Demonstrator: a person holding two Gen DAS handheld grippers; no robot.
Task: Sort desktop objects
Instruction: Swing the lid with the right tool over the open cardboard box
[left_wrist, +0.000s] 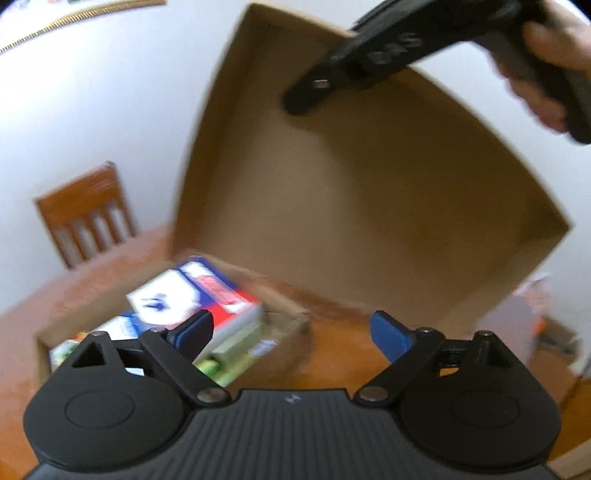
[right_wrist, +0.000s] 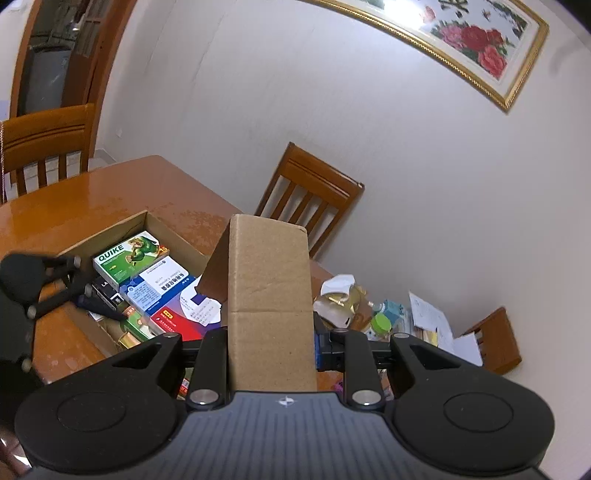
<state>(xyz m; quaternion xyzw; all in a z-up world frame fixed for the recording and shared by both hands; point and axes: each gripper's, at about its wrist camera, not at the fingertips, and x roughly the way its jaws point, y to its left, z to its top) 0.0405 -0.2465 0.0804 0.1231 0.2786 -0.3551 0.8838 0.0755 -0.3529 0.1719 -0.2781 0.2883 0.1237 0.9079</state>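
Nearest the right wrist camera, the right gripper (right_wrist: 271, 350) pinches the edge of a cardboard lid (right_wrist: 267, 295), which rises from the lower centre of the frame to mid-frame. In the left wrist view that lid (left_wrist: 369, 192) fills the centre and right as a broad, tilted brown sheet with folded rims, and a hand (left_wrist: 554, 62) at the upper right grips the black handle of the right gripper, whose tip lies against the lid's upper edge.

At the bottom of the left wrist view the left gripper (left_wrist: 291, 332) has its blue pads (left_wrist: 391, 339) spread apart with nothing between them. No earlier view is given here, so only that stance can be told. It hangs over the near right corner of an open cardboard box (left_wrist: 291, 332); this view is blurred.

From the right wrist camera the box (right_wrist: 110, 229) sits at mid-left on the orange wooden surface (right_wrist: 92, 184), packed with cartons: a green and white QUIKE carton (right_wrist: 125, 258), a blue and white carton (right_wrist: 159, 284) and a red one (right_wrist: 177, 321). The left gripper (right_wrist: 99, 299) reaches into it from the left edge.

Clutter (right_wrist: 369, 306) of papers and small bottles lies at the right. Wooden chairs (right_wrist: 310, 192) stand behind, and a framed flower picture (right_wrist: 469, 40) hangs at upper right.
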